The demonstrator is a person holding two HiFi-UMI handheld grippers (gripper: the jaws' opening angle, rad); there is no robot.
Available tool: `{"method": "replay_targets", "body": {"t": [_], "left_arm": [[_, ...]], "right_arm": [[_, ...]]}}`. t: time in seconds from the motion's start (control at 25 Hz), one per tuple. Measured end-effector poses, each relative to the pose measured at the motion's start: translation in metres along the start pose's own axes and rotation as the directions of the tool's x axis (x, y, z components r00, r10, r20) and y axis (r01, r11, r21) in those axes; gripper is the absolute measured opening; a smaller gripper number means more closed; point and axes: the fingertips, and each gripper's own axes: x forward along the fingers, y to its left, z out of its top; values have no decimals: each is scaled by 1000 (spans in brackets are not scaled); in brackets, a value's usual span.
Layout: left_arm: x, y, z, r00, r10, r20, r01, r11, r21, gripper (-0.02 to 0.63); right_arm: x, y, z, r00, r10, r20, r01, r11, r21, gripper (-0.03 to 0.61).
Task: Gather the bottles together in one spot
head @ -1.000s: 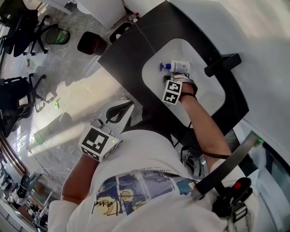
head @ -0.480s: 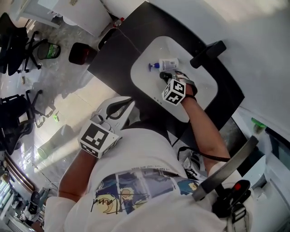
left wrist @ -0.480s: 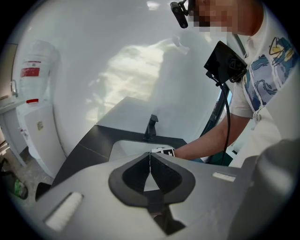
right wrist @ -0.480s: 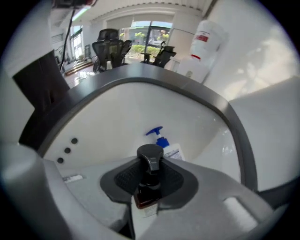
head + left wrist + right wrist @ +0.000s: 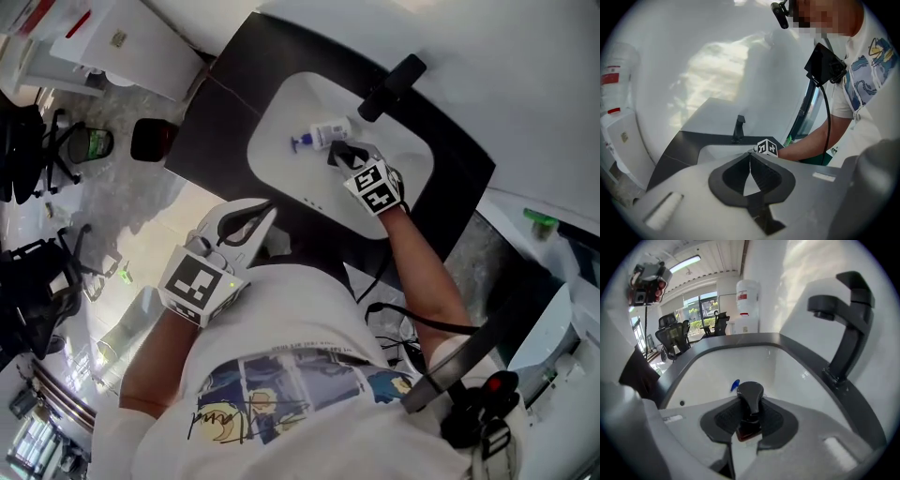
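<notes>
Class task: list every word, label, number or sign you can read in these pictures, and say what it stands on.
Nothing can be read for certain.
White bottle label: too small to read.
Water jug red label: blurred.
Shirt script: a scrawl, illegible.
Marker cubes: square patterns only, no letters or numbers.

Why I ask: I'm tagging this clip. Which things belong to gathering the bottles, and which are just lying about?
Job: dark pump bottle, in the right gripper, whose jaws have just been closing on it; white bottle with blue cap, lying in the sink.
Just about: black faucet; left gripper, shut and empty; office chairs.
</notes>
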Motion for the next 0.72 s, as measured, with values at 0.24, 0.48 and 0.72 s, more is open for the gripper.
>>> {"method": "replay_targets", "body": {"t": [0.24,0.48,0.72], "left_arm": [[7,-15,7,998,-56,-1,56,997,49,9],[16,-28,12,994,-108,-5,108,990,95,9],[21,-39,18,989,-145,-11,145,981,130,9]], "right_arm": [[-39,-12,2,995,-64,74,58,995,86,84],[-84,-33,4,978,-153,141,133,981,144,84],[-136,-72,12,946,-245,211,209,961,179,84]]}}
